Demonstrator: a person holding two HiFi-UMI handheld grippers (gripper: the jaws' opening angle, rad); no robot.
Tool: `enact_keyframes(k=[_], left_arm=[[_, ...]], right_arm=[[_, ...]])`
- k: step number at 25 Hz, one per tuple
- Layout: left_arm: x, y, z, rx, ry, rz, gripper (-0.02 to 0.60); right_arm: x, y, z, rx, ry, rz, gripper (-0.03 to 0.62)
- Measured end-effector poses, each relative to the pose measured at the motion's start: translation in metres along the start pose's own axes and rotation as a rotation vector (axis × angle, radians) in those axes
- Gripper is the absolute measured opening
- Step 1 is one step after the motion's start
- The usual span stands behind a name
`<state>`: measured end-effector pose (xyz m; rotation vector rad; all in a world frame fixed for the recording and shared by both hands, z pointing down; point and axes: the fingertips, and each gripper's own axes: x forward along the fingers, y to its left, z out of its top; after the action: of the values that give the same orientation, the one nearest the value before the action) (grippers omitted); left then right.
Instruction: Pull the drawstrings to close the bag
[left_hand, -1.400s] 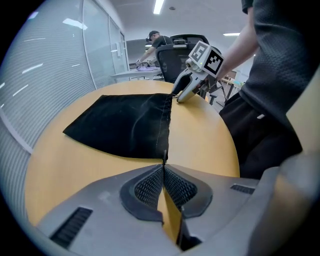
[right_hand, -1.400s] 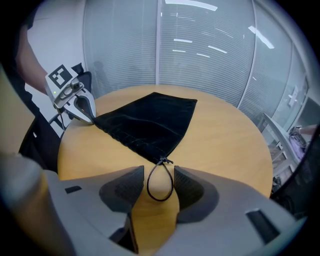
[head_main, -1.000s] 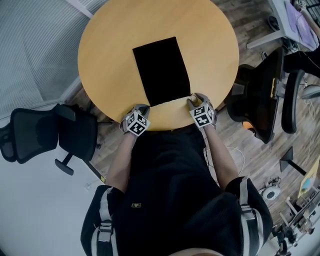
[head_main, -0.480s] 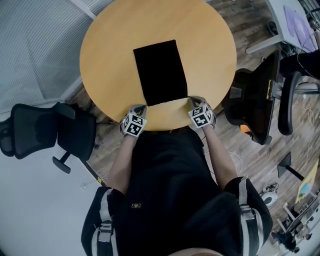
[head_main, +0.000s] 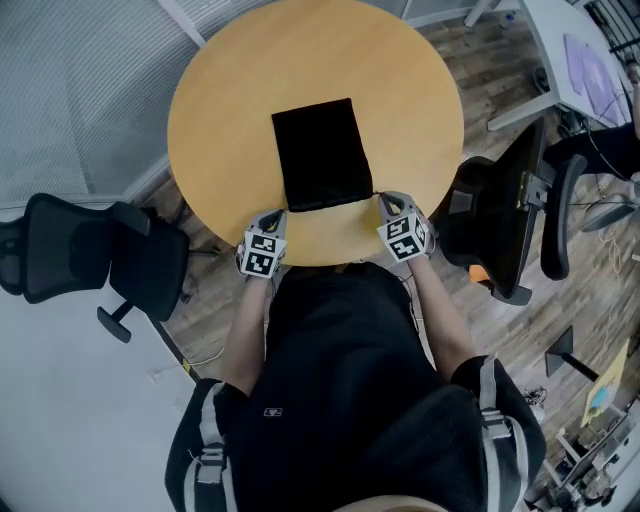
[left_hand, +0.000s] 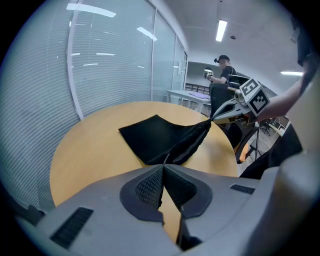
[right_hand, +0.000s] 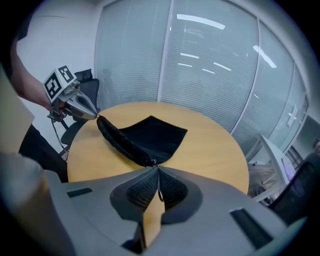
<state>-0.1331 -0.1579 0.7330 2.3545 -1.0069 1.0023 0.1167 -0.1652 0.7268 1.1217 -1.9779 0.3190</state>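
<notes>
Round table (head_main: 420, 110); grippers (head_main: 283, 213) (head_main: 380, 199) on bag's (head_main: 320, 150) drawstrings (right_hand: 158, 189)

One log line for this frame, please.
left claw: shut on left string | right claw: shut on right string | bag: flat on table, near edge raised, puckered between claws

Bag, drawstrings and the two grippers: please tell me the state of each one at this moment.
bag: lies flat on the table, mouth edge puckered and stretched between the two grippers.
left drawstring: pinched between the fingers, taut.
right drawstring: pinched between the fingers.
left gripper: shut on the left drawstring.
right gripper: shut on the right drawstring.
</notes>
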Motion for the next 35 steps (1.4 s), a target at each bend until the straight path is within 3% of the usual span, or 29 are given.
enact_keyframes(k=[6,14,20,35], left_arm=[[-0.037,-0.001,0.050,0.023,-0.124,0.061,0.015],[-0.080,-0.002,0.100,0.060,-0.216,0.135,0.015],[-0.108,-0.004,0.115,0.062,-0.245,0.196,0.017],[-0.159,-0.025,0.126,0.047,-0.346,0.279,0.017]], right_arm=[[-0.028,-0.018,0.032,-0.039,-0.087,-0.034,0.060],[-0.063,-0.039,0.075,-0.063,-0.211,-0.091,0.060],[-0.090,-0.052,0.097,-0.098,-0.277,-0.140,0.060],[-0.138,-0.060,0.106,-0.181,-0.360,-0.186,0.060]])
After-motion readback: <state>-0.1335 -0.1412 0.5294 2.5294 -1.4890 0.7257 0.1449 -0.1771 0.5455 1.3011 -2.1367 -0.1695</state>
